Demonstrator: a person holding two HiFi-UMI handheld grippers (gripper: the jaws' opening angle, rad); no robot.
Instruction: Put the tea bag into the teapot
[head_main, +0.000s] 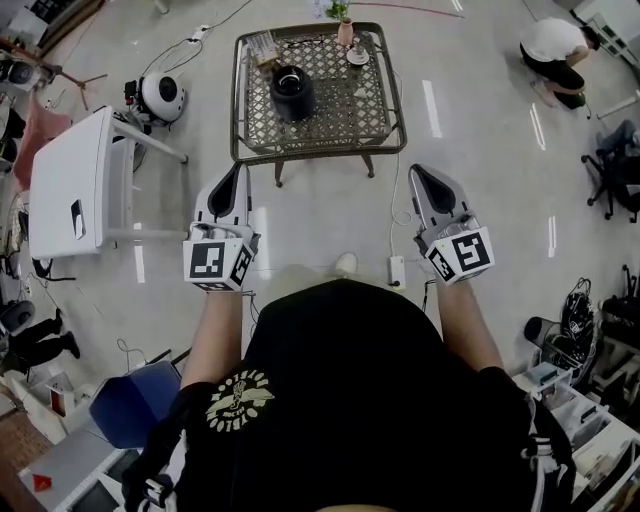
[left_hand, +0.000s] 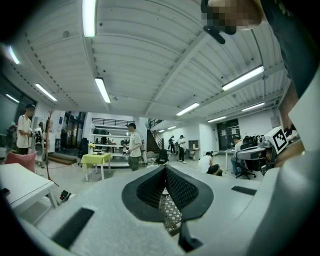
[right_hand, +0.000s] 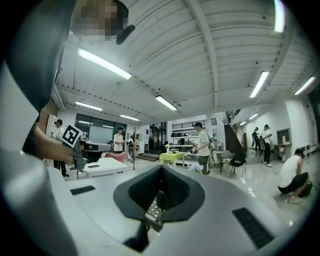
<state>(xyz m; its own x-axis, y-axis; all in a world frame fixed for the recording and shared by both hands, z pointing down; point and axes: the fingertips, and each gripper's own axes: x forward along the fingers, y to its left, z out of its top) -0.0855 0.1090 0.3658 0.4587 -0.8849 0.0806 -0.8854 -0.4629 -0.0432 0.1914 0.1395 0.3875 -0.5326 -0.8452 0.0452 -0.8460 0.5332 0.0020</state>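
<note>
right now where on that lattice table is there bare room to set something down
Freest: the right half of the lattice table, between the black teapot and the right rim, below the saucer. The front strip along the near rim is bare too. Crowded: the far edge, with a small box, pink vase and the saucer.

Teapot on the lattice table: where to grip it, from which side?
Probably the top rim, from above: the teapot stands upright on the table, apart from the vase, and its round body shows no flat faces. No handle can be made out.
</note>
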